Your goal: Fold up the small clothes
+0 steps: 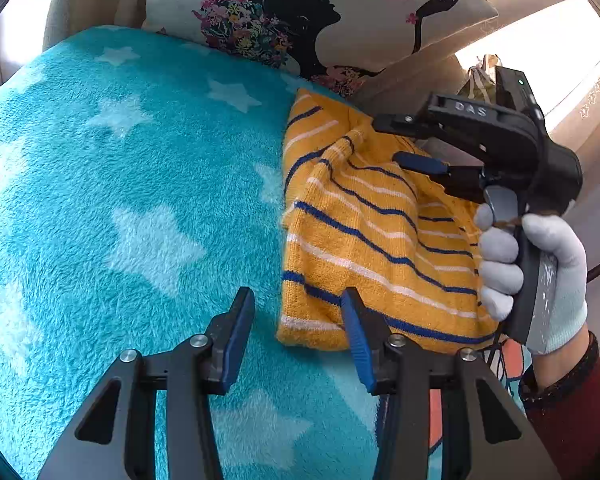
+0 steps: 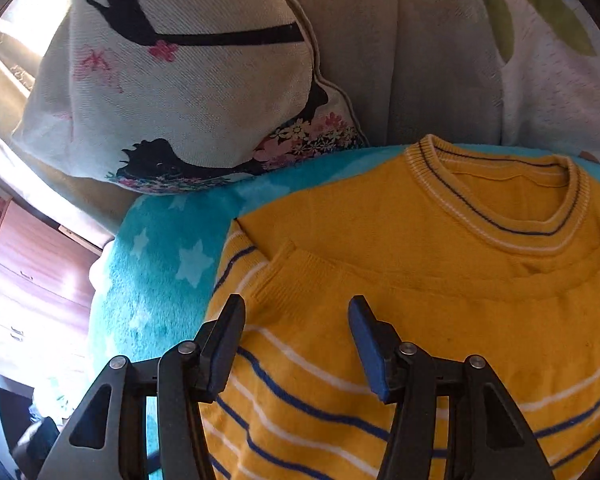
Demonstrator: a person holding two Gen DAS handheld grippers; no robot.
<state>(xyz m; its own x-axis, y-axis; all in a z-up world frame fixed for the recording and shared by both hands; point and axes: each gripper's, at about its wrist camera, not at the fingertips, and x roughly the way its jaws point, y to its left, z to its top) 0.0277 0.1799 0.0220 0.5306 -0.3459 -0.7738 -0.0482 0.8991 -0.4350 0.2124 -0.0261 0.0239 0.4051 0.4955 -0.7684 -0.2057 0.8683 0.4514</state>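
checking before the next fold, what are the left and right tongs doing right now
left tongs: open, empty, at the edge of the yellow striped sweater
right tongs: open, empty, over the sweater

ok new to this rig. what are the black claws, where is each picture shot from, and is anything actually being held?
There is no robot here. A person holds a handheld two-finger gripper in each hand, and each gripper carries a fisheye camera that looks forward along its own fingers.

The left wrist view shows the left gripper at the bottom, jaws open, one blue pad beside the edge of a yellow striped sweater. The same view shows the right gripper from the side, gripped by a gloved hand, above the sweater.

The right wrist view looks along the right gripper, jaws open over the sweater, which lies partly folded with its collar at the far end.

The sweater rests on a turquoise blanket with stars; a printed cushion leans behind it. Neither gripper holds anything.
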